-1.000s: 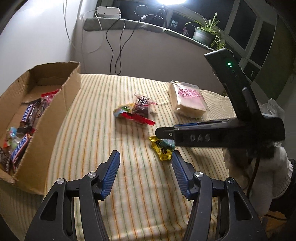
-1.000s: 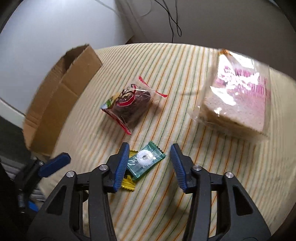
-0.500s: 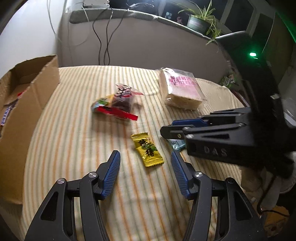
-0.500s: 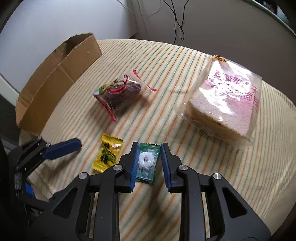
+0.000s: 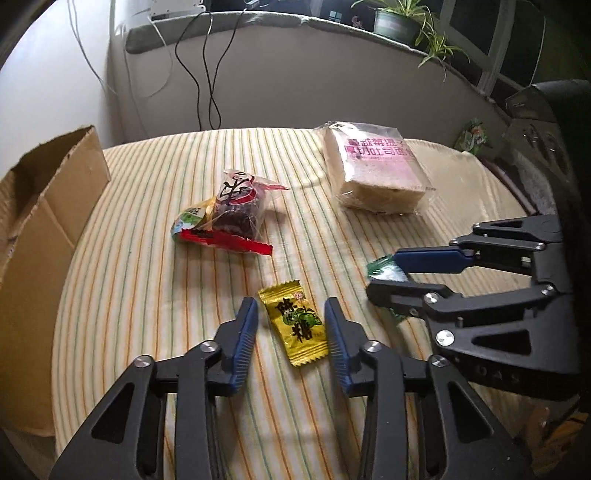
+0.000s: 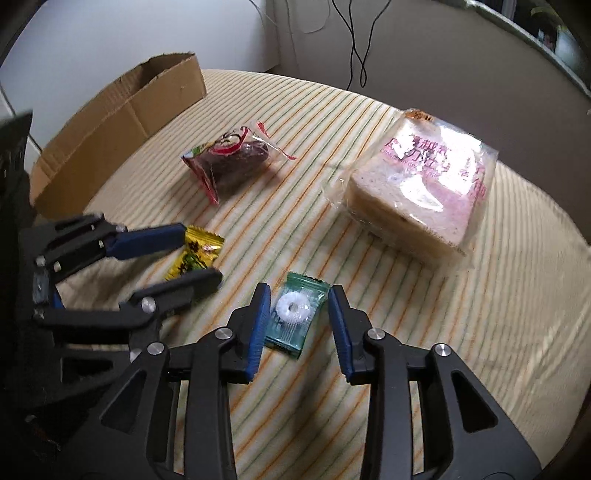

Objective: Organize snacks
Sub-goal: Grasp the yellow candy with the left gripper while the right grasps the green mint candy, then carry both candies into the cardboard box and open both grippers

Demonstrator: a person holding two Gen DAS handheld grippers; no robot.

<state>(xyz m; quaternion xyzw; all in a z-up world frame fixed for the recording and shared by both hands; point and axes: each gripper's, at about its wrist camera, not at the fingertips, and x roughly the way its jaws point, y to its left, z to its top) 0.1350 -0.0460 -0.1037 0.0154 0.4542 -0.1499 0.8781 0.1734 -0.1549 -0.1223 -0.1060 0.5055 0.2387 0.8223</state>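
Note:
A yellow candy (image 5: 295, 321) lies on the striped cloth between the fingers of my open left gripper (image 5: 291, 319), apart from both pads; it also shows in the right wrist view (image 6: 194, 254). A green mint candy (image 6: 295, 314) lies between the fingers of my open right gripper (image 6: 298, 308), which do not press it. In the left wrist view my right gripper (image 5: 384, 269) stands around that mint (image 5: 382, 271), mostly hiding it. A dark cake in a clear wrapper (image 5: 232, 210) and a bagged toast loaf (image 5: 373, 170) lie further back.
A cardboard box (image 5: 40, 229) stands at the table's left edge, also in the right wrist view (image 6: 118, 114). Cables hang down the wall behind (image 5: 207, 74). A potted plant (image 5: 399, 22) sits on the sill. The round table edge (image 6: 554, 236) curves at right.
My left gripper has moved forward and now straddles the yellow candy. My right gripper, narrowed around the mint half a second ago, has opened wider; the mint still lies on the cloth.

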